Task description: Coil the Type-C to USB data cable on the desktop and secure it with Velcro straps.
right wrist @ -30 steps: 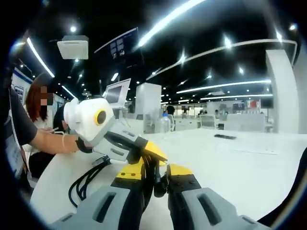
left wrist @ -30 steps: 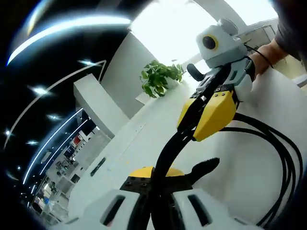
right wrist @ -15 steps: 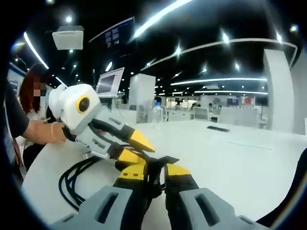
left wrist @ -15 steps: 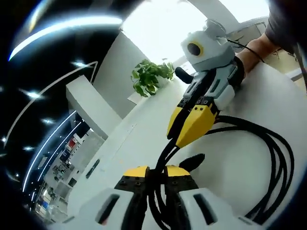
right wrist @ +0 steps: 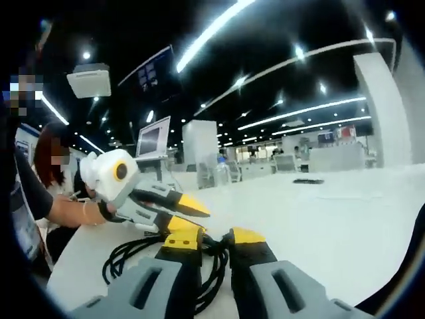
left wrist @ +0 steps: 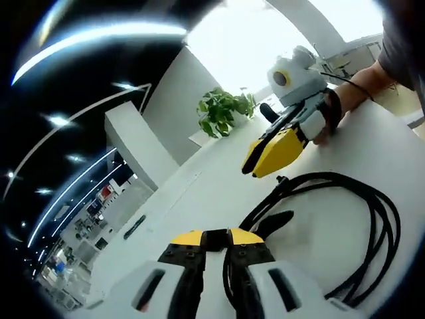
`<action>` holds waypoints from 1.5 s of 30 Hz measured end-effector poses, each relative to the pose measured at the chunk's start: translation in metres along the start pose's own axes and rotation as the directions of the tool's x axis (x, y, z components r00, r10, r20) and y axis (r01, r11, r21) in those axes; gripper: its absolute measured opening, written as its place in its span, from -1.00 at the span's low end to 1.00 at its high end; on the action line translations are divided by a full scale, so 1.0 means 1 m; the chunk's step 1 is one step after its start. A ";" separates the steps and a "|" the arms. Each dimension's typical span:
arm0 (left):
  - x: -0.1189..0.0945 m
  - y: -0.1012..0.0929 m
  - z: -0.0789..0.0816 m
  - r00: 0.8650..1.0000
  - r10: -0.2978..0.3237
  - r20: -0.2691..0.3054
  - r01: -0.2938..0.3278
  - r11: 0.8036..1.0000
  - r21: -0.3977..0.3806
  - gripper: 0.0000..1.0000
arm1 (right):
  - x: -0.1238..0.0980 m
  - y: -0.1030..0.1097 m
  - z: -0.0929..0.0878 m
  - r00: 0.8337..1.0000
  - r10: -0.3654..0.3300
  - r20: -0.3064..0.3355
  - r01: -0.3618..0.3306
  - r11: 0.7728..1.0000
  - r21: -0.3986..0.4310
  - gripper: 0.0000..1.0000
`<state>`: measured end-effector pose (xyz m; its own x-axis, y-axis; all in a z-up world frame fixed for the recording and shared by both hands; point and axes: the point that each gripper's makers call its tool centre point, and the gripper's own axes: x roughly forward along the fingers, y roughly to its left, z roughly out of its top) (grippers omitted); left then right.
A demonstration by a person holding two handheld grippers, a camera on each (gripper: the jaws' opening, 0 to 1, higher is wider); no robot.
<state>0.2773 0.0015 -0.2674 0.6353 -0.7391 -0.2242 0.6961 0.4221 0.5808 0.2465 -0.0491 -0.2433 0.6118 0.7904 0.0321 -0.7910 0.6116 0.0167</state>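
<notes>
We see the black cable [left wrist: 372, 219] lying in loops on the white desk [left wrist: 199, 193]. Our left gripper [left wrist: 214, 240] has its yellow tips squeezed close on one end of the loops, and a black strap tab [left wrist: 275, 222] sticks out just beside it. Our right gripper [left wrist: 275, 151] is up off the desk, near the loops but not touching them. In the right gripper view its own tips [right wrist: 211, 238] stand a little apart with nothing between them, and the cable [right wrist: 133, 256] lies just under them.

We think the cable is light, soft and springy, so the loops may pop open. We would pinch all the strands together near the strap.

We cannot read any words or labels.
</notes>
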 end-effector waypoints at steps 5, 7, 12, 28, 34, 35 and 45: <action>0.001 -0.003 -0.010 0.999 -0.009 -0.035 0.009 1.000 -0.014 -0.81 | 0.003 0.043 -0.014 0.986 0.142 -0.085 -0.157 0.965 -0.209 -0.41; 0.002 -0.010 -0.012 0.998 -0.045 -0.032 0.043 0.996 -0.077 -0.81 | 0.005 0.049 -0.023 0.982 0.143 -0.122 -0.171 0.949 -0.264 -0.42; 0.003 -0.006 -0.015 0.999 -0.037 -0.010 0.034 0.981 -0.192 -0.84 | 0.014 0.041 -0.020 0.992 0.084 -0.093 -0.110 0.935 -0.338 -0.59; 0.005 -0.015 -0.016 0.998 -0.058 -0.016 0.055 0.992 -0.109 -0.96 | 0.013 0.041 -0.031 0.984 0.099 -0.146 -0.150 0.905 -0.398 -0.64; 0.007 -0.014 -0.016 0.998 -0.060 -0.007 0.059 0.994 -0.095 -0.96 | 0.022 0.042 -0.031 0.986 0.085 -0.144 -0.144 0.870 -0.472 -0.68; 0.007 -0.013 -0.017 0.998 -0.064 -0.004 0.063 0.992 -0.112 -0.96 | 0.023 0.042 -0.031 0.987 0.083 -0.140 -0.141 0.863 -0.485 -0.72; 0.007 -0.013 -0.018 0.997 -0.077 0.008 0.077 0.982 -0.171 -0.96 | 0.031 0.046 -0.022 0.987 0.080 -0.139 -0.151 0.755 -0.638 -0.96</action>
<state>0.2785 0.0005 -0.2903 0.5774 -0.7733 -0.2620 0.7897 0.4474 0.4197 0.2298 0.0044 -0.2639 0.5415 0.8340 -0.1057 -0.6854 0.3651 -0.6300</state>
